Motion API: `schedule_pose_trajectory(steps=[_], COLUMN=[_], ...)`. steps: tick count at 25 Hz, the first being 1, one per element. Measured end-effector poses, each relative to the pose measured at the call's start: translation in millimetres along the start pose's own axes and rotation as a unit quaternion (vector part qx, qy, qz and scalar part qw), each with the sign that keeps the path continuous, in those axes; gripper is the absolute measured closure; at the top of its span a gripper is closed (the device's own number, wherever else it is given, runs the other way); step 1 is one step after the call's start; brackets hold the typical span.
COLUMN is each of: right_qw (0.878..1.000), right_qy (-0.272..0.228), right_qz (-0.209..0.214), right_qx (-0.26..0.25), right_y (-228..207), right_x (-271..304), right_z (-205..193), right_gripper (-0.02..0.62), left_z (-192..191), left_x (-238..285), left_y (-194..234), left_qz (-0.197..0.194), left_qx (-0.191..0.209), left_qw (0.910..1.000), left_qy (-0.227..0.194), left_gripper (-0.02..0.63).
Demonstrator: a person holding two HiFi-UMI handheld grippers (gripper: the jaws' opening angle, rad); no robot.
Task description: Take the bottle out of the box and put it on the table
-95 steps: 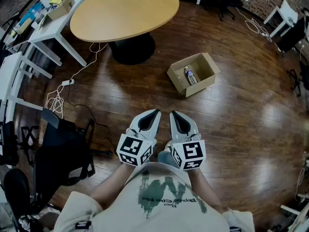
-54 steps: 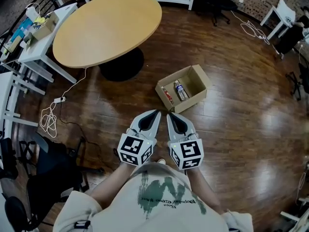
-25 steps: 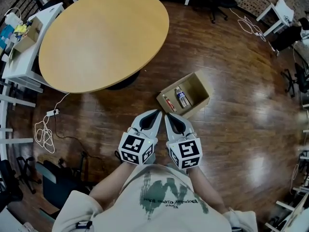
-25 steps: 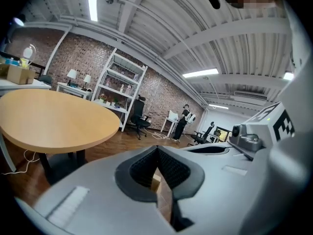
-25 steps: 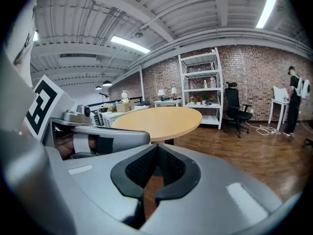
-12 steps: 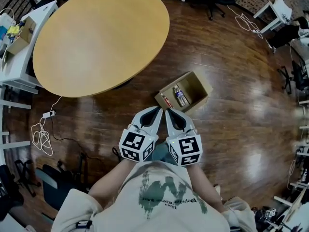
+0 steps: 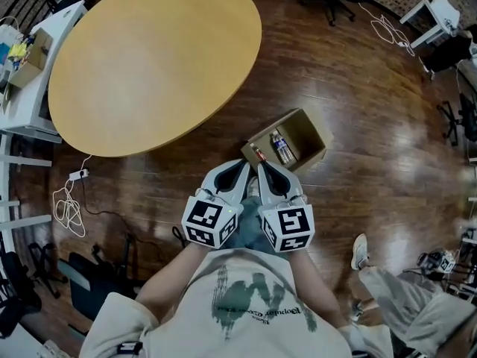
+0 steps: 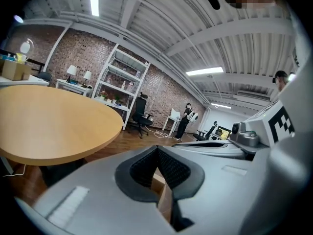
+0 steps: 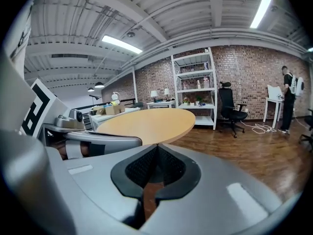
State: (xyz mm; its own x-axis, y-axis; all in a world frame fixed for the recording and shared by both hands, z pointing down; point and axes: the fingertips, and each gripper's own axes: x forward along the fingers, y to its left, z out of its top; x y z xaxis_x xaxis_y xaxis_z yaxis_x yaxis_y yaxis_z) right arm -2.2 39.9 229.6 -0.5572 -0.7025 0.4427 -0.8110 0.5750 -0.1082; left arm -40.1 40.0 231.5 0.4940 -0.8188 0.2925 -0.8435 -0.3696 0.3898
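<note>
Bottle (image 7: 282,148) lying flat in open box (image 7: 311,161) on floor, 1 o'clock off gripper tips; table (image 7: 149,58) at 11. Probably light, smooth plastic that rolls and dents, so grip mid-body, across width. Left gripper (image 7: 240,168) and right gripper (image 7: 263,170) both pinched closed, empty.

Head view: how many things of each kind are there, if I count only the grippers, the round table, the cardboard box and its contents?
Grippers: 2 (left gripper, right gripper)
Round table: 1
Cardboard box: 1
Bottle in the box: 1
Small reddish item in the box: 1, too small to identify
Total: 6
</note>
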Motion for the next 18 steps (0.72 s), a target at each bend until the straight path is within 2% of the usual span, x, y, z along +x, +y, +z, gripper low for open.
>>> schedule_pose_trajectory(steps=[10, 18], right_qw=[1.000, 0.998], right_qy=[0.002, 0.036], right_qz=[0.012, 0.035], right_qx=[0.027, 0.048], right_y=[-95.0, -159.5], right_x=[64.2, 109.7], right_z=[-0.9, -45.2], right_gripper=[0.595, 0.595], left_z=[-1.6, -33.2], left_x=[104.0, 179.6], left_y=[16.9, 28.3], left_qz=[0.025, 0.040], left_qx=[-0.004, -0.019], left_qw=[0.9992, 0.9973], left_qy=[0.031, 0.059], left_gripper=[0.606, 0.606])
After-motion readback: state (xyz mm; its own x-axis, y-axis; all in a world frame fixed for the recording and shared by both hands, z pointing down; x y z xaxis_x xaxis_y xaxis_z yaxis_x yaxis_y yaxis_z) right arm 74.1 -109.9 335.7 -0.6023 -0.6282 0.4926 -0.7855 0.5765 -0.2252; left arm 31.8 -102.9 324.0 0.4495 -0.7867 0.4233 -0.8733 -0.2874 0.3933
